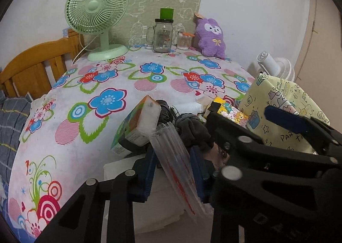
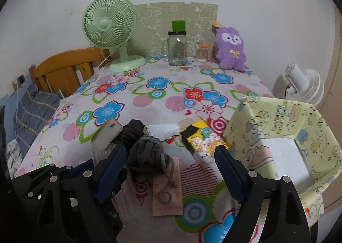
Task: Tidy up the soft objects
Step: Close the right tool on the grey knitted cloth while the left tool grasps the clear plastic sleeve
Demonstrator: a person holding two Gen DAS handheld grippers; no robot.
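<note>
My left gripper (image 1: 173, 170) is shut on a clear plastic packet (image 1: 177, 161), held upright over the table's near edge; it also shows in the right wrist view (image 2: 104, 146) with a tissue pack (image 1: 139, 123) leaning against it. My right gripper (image 2: 171, 157) is open and empty, its jaws either side of a dark grey cloth bundle (image 2: 147, 153) with a cord and ring. A pale yellow patterned storage box (image 2: 282, 136) stands open at the right. A purple plush bunny (image 2: 229, 50) sits at the back.
A floral cloth covers the table (image 2: 149, 93). A green fan (image 2: 111, 29), a glass jar (image 2: 177, 48) and a cotton-swab tub (image 2: 202, 52) stand at the back. A cartoon-printed yellow packet (image 2: 203, 138) and a pink card (image 2: 167, 191) lie near. A white fan (image 2: 303, 84) stands right.
</note>
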